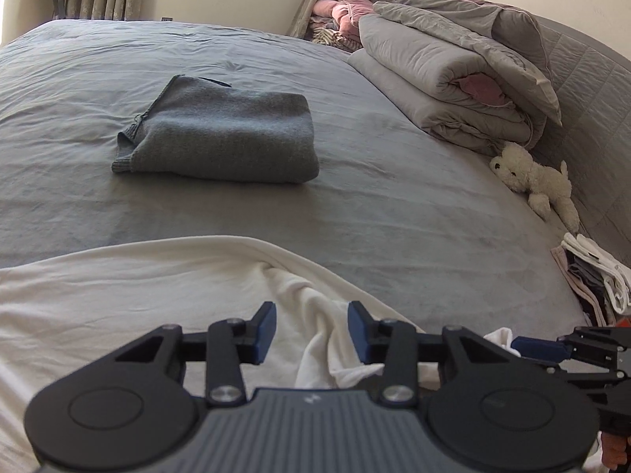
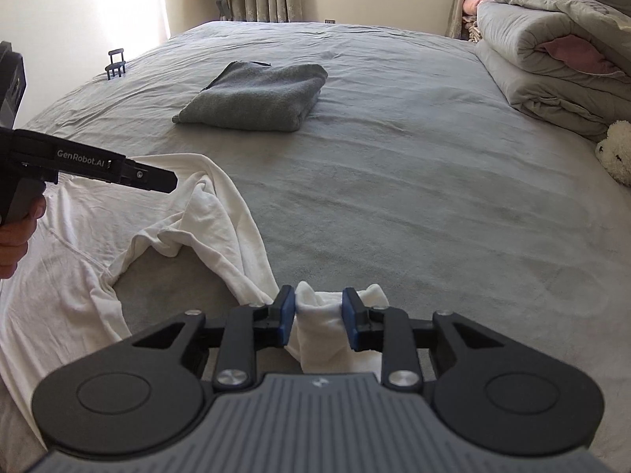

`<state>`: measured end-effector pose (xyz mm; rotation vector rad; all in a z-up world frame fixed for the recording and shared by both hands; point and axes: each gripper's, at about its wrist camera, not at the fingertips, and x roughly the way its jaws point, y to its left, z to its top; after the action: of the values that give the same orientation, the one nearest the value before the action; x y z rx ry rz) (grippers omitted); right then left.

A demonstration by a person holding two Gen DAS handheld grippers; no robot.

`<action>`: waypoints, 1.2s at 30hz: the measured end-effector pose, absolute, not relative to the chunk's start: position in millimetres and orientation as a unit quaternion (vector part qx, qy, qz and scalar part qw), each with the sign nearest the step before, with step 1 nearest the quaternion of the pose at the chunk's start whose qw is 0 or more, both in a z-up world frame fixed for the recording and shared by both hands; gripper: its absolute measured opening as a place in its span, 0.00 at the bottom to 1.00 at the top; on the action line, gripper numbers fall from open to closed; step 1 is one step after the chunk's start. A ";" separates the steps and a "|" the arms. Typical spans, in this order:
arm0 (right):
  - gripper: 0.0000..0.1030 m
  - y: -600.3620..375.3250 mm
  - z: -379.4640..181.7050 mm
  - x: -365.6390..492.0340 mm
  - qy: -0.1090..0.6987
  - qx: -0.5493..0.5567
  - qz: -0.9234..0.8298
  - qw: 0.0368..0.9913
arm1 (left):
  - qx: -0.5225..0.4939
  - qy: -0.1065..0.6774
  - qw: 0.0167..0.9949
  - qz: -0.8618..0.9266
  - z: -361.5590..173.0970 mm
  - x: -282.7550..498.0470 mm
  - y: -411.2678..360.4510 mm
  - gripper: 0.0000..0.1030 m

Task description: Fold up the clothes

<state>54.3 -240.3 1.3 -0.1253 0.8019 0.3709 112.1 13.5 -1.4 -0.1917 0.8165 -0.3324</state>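
Closest to us, our right hand-held gripper pinches a bunched end of the white garment between its blue pads, the cloth pressed on both sides. Our left hand-held gripper hangs over the same garment with its blue pads spread apart; a rumpled fold lies in the gap beneath them, and we cannot tell whether either pad touches it. In the right wrist view a hand grips that left tool at the frame's left edge.

Beyond the grippers, the white garment lies crumpled across the near side of the bed, which wears a grey sheet. Further back, well apart from it, a grey sweater sits folded on the sheet. At the right side of the bed we see a stack of folded grey quilts, a white plush dog just below them, and a small pile of folded clothes near the edge.
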 end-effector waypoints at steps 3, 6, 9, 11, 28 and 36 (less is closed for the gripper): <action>0.05 -251.9 1.7 56.6 0.395 -0.060 0.165 0.902 | -0.087 0.399 0.896 -0.172 -4.3 117.0 -3.1 0.39; 0.05 -271.8 6.5 57.3 0.391 -0.044 0.132 0.910 | -0.079 0.405 0.893 -0.179 -8.0 121.9 -16.2 0.39; 0.05 -296.6 10.7 58.4 0.388 -0.024 0.093 0.917 | -0.081 0.409 0.891 -0.181 -10.5 127.5 -24.4 0.38; 0.04 -309.9 11.5 57.9 0.387 -0.015 0.071 0.919 | -0.083 0.411 0.889 -0.182 -12.0 130.3 -27.9 0.38; 0.28 -309.2 15.1 54.7 0.380 0.006 0.109 0.919 | -0.082 0.423 0.885 -0.177 -21.0 137.7 -43.0 0.37; 0.32 -272.3 -4.4 56.5 0.408 -0.026 0.152 0.900 | -0.084 0.422 0.885 -0.180 -18.6 136.4 -47.9 0.37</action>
<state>56.5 -272.3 -4.4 -0.0544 0.8435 0.3142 136.4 -47.9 -18.6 -0.1746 0.8785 -0.3739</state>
